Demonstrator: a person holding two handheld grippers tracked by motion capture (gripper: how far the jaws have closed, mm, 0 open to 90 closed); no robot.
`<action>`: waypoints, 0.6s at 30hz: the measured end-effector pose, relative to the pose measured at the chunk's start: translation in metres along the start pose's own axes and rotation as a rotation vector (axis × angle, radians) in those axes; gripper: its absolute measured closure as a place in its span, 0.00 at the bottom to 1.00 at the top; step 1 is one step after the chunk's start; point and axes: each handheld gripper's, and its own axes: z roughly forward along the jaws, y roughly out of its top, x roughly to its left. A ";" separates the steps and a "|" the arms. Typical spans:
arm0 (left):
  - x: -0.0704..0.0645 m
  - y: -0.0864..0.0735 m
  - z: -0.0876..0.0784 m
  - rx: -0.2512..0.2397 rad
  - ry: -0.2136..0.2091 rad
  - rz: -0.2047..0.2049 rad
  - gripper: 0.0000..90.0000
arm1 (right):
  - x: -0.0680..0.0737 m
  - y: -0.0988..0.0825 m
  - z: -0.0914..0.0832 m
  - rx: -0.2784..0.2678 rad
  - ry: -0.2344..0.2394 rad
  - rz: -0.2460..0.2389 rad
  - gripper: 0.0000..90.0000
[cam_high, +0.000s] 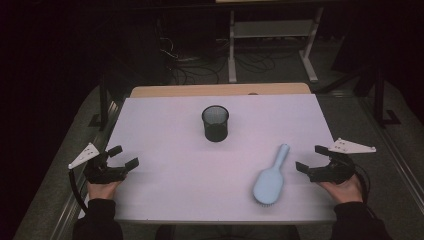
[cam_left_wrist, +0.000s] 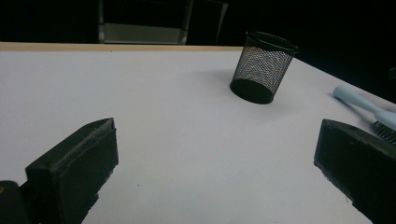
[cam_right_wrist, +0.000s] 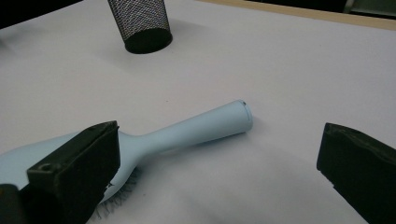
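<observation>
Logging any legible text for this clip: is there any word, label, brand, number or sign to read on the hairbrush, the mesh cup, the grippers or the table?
None: no readable text in any of the three views.
Hairbrush: plain light blue, no marking seen.
Mesh cup: plain black mesh, no label.
Left gripper and right gripper: no lettering legible.
Table: bare white surface.

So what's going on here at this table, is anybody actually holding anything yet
Not yet. A person sits at the white table with a two-jaw gripper in each hand. The left gripper and the right gripper both rest near the table's side edges, jaws open and empty. A light blue hairbrush lies bristles down close to the right gripper, untouched. A black mesh cup stands upright farther back, near the middle.
</observation>
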 end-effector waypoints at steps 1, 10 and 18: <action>0.000 0.000 0.000 0.000 0.000 0.000 0.00 | 0.000 0.000 0.000 0.001 0.000 0.000 0.00; 0.000 0.000 -0.001 -0.006 -0.001 -0.002 0.00 | 0.000 0.000 -0.001 -0.003 0.001 0.001 0.00; 0.001 0.000 -0.001 -0.008 0.000 -0.006 0.00 | 0.000 0.000 -0.001 -0.004 0.001 0.002 0.00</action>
